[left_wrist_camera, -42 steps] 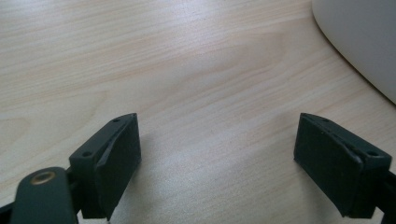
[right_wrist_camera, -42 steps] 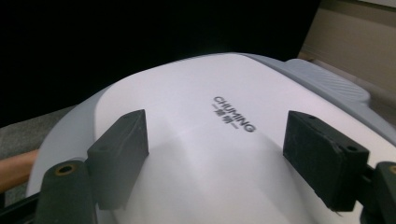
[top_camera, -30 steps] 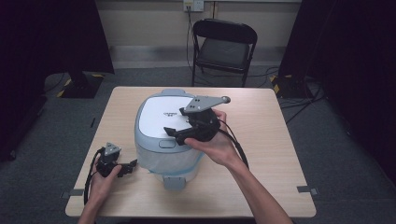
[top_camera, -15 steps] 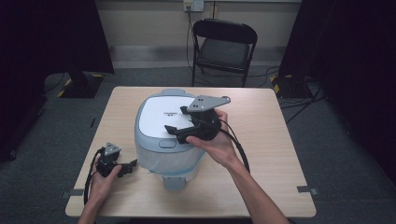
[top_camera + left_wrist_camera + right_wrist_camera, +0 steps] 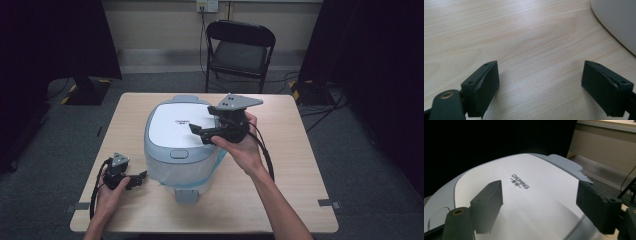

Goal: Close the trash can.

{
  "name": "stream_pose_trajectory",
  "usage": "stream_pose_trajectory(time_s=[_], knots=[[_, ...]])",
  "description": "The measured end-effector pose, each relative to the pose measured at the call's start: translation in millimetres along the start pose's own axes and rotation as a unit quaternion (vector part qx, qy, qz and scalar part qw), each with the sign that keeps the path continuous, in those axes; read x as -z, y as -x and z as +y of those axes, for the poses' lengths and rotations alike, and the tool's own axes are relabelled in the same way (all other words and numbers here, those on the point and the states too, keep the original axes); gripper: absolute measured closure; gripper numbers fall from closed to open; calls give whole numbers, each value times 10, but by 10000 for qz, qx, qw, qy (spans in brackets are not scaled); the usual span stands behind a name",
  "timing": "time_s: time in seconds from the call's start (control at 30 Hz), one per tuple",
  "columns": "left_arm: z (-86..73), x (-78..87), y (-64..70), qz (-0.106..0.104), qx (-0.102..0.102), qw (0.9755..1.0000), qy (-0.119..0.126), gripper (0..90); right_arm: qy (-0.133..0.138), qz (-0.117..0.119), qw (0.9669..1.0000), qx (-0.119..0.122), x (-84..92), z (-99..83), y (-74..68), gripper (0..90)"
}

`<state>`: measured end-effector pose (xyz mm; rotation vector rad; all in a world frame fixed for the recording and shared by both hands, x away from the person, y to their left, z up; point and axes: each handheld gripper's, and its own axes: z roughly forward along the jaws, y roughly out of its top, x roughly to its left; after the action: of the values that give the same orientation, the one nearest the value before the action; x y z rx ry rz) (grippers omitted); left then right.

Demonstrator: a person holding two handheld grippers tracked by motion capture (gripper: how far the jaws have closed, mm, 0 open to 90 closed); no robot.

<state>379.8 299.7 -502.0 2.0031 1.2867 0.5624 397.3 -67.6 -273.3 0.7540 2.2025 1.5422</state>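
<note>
While the left hand-held gripper (image 5: 131, 179) idles open on the surface (image 5: 310, 165), the right hand-held gripper (image 5: 204, 131) hovers open over the rice cooker (image 5: 170, 131) mid-surface; next, probably press its lid latch (image 5: 179, 154).

We were in what looked like a lab or recording studio rather than a home. Black curtains (image 5: 55, 40) hung on both sides, closing off a small bay with grey carpet (image 5: 360, 165). A bare wooden table (image 5: 295, 165) stood alone at its middle, its place marked by tape (image 5: 328, 203) on the floor. Behind it we had a black folding chair (image 5: 239, 50), a wall socket (image 5: 207, 6) and loose cables (image 5: 325, 107) trailing across the floor.
</note>
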Motion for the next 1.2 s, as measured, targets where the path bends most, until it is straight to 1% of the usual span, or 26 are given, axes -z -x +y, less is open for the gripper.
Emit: stream_pose_trajectory(time_s=[0.13,0.3,0.4,0.53,0.7,0.9,0.93,1.0,1.1,1.17,1.2], knots=[[0,0,1,3,2,10000,1,142,27,-236,9997,-115,111,-26,113,202],[0,0,1,3,2,10000,0,142,-19,-501,9985,-223,226,-83,246,202],[0,0,1,6,2,10000,0,142,23,-702,9971,-298,304,-127,341,201],[0,0,2,11,-1,10000,-1,142,16,-867,9951,-470,402,-211,477,197],[0,0,2,11,0,10000,-2,142,-17,-1063,9925,-596,504,-318,611,190],[0,-1,4,10,13,10000,9,142,-129,-1299,9884,-774,573,-517,751,186],[0,-1,3,9,12,10000,8,142,-156,-1329,9879,-786,584,-556,769,184],[0,0,2,10,0,10000,-1,142,-210,-1364,9865,-884,603,-639,806,180],[0,0,2,10,1,10000,-1,142,-355,-1451,9840,-974,625,-779,868,181],[0,0,2,8,4,10000,2,142,-469,-1438,9832,-1018,641,-884,913,199],[0,1,1,9,0,10000,-1,142,-538,-1492,9817,-1054,648,-939,932,197]])
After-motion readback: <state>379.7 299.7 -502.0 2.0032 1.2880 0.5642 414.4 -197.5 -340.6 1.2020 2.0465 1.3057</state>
